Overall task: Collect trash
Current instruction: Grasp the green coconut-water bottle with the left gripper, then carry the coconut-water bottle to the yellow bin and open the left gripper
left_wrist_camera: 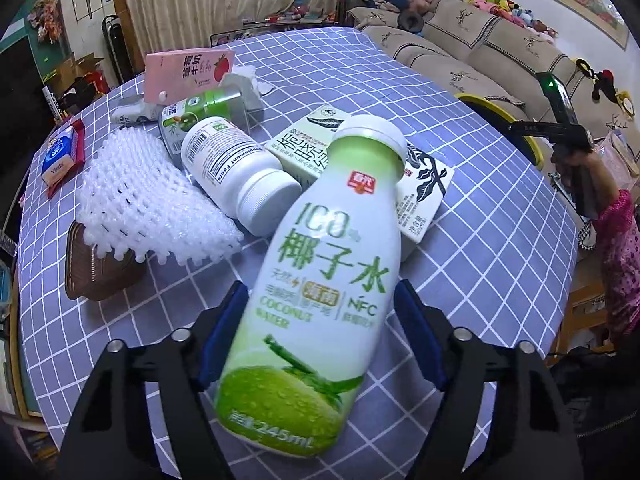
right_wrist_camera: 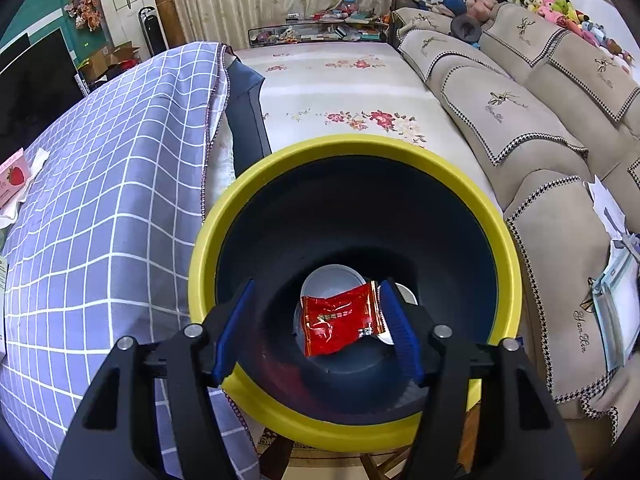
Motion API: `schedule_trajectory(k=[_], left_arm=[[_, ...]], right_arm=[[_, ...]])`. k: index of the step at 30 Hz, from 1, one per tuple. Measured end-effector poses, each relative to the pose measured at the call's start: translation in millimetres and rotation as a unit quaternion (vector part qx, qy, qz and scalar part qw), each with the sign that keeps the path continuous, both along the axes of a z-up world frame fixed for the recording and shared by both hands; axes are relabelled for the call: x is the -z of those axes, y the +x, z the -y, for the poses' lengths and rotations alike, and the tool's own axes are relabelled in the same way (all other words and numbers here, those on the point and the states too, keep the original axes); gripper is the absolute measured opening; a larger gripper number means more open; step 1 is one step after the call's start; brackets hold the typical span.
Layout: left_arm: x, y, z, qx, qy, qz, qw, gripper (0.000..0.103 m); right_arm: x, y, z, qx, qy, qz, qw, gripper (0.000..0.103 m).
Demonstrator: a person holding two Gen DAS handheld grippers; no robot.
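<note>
Coconut water bottle (left_wrist_camera: 316, 292) lies on the checked tablecloth (left_wrist_camera: 480, 216) between the left gripper's (left_wrist_camera: 322, 332) blue pads; contact appears made on the left pad only, though blur prevents certainty. Right gripper (right_wrist_camera: 316, 326) hangs over the yellow-rimmed bin (right_wrist_camera: 352, 148), jaws parted, red wrapper (right_wrist_camera: 340, 318) loose between them, touching neither pad.

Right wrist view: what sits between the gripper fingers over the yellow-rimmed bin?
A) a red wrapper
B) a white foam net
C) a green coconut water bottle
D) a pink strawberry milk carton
A: a red wrapper shows between the blue fingers of the right gripper, above the dark inside of the bin; whether it is gripped or loose is unclear.
</note>
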State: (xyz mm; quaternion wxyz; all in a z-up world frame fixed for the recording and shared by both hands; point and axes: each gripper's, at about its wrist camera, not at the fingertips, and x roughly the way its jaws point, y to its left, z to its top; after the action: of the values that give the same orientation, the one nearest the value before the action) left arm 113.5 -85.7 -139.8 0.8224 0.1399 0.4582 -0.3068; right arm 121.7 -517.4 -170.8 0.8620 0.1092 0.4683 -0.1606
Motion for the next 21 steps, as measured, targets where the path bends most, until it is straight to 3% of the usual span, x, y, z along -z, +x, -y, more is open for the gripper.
schedule_trajectory(k=[3,7,14,21], left_arm=[[0,0,-2,0.002,0.0,0.001,1.0,0.061],[-2,-2,-2,0.008,-0.005,0.0,0.9999,0.056],[-9,-14,2,-0.001,0.0,0.018,0.9998,0.052],[-39,-38,17,0.001,-0.003,0.038,0.9993,0.051]], right_arm=[[0,0,0,-0.001,0.001,0.0,1.0,0.061],[-1,-2,-1,-0.002,0.002,0.006,1.0,0.061],[-10,-7,-3,-0.004,0.001,0.019,1.0,0.061],[-23,-15,-1,0.0,0.001,0.037,0.999,0.061]])
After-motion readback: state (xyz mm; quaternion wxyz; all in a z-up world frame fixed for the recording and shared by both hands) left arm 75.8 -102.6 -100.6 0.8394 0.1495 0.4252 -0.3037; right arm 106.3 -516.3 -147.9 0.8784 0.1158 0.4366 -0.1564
